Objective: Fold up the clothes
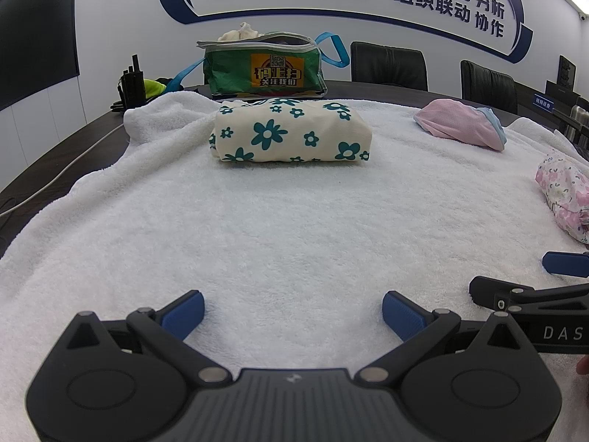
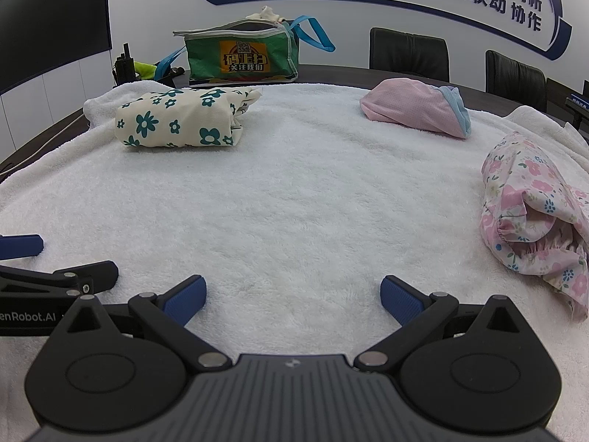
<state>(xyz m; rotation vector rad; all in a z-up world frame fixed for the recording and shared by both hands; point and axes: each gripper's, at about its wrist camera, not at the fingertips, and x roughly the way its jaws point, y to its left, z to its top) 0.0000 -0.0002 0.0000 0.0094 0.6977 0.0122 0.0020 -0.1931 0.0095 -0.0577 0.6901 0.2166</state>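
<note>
Three folded garments lie on the white towel (image 1: 294, 221) that covers the dark bench (image 1: 55, 154). The cream garment with teal flowers (image 1: 291, 134) sits at the towel's far side, folded into a neat block. The plain pink garment with a blue edge (image 2: 416, 110) rests toward the towel's far right, and the pink floral garment (image 2: 533, 217) lies bundled at the towel's right edge, its gathered elastic hem showing only in the right wrist view; the left wrist view catches just its corner.

Beyond the towel stands a green bag (image 1: 261, 66) with blue straps, its yellow patch bearing a QR code and Chinese characters, the lower line reading 关注我们. The wall (image 1: 110, 18) behind carries large blue Chinese lettering, including 勤务指挥 调度 and 组织联动 协作. Black chairs (image 2: 408, 51) stand past the towel's far right, and a black radio (image 1: 130, 81) stands off its far left corner.

Both tongs hover low over the towel's near, bare part. The left tongs (image 1: 292, 311) are spread wide with nothing between the blue pads; the right wrist view shows "enRobot.AI" printed on their side. The right tongs (image 2: 292, 296) are equally wide and empty; the left wrist view shows "DAS" on their body.
</note>
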